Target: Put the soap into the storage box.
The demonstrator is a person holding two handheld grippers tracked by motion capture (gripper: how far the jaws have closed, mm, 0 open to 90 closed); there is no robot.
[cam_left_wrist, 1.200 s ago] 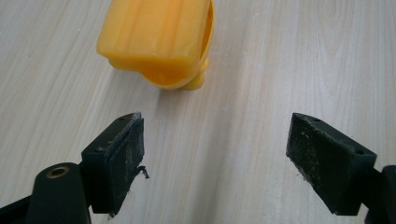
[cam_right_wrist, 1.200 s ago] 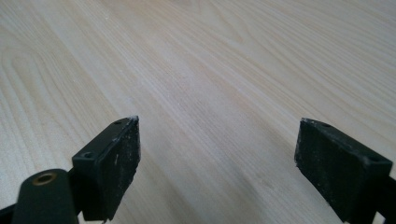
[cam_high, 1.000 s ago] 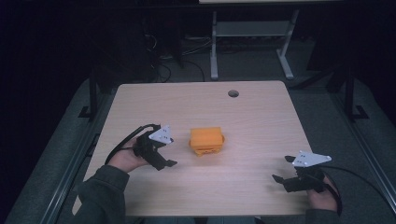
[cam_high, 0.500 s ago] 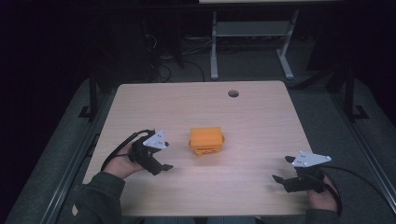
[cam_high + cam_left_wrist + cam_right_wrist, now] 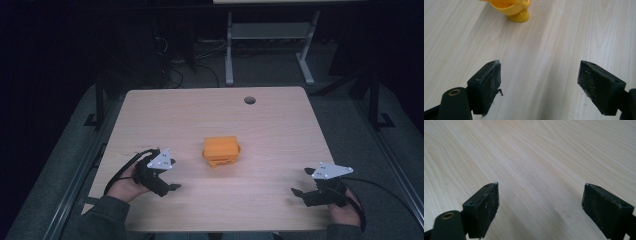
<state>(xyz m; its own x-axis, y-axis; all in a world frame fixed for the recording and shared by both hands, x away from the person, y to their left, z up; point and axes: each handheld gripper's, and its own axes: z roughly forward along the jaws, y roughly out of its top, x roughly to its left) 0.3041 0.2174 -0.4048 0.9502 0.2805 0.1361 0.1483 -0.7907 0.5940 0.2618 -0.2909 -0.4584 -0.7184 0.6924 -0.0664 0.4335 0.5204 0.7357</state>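
At the middle of the desk (image 5: 280, 125) sits the orange plastic object (image 5: 221, 150), a boxy, lidded-looking container with a rounded lip and small feet; exact make not readable from above. It rests flat on the pale wood-grain laminate, touched by neither claw.

Left claw (image 5: 172, 187): near the object, on its left and a little toward the person, jaws spread wide, nothing between them. In the left gripper view the object's glossy yellow-orange underside and one rounded foot (image 5: 520, 17) show at the top edge, ahead of the jaws and off to their left. Pads (image 5: 491, 85) are matte black, scuffed and dusty, with a frayed bit on the left one.

Right claw (image 5: 298, 192): well apart from the object, low at the right near corner of the desk, jaws equally wide and empty. Bare wood grain lies ahead of the right gripper's pads (image 5: 486, 206).

Step, as I judge it: approach, before any grasp; the left side looks the likelier to go in first. Next move calls for swinging the left claw toward the object until it sits between the jaws, then closing on its flat side walls. Smooth plastic on smooth laminate may slide if nudged off-centre.

Desk has a round cable hole (image 5: 249, 100) at the far edge.
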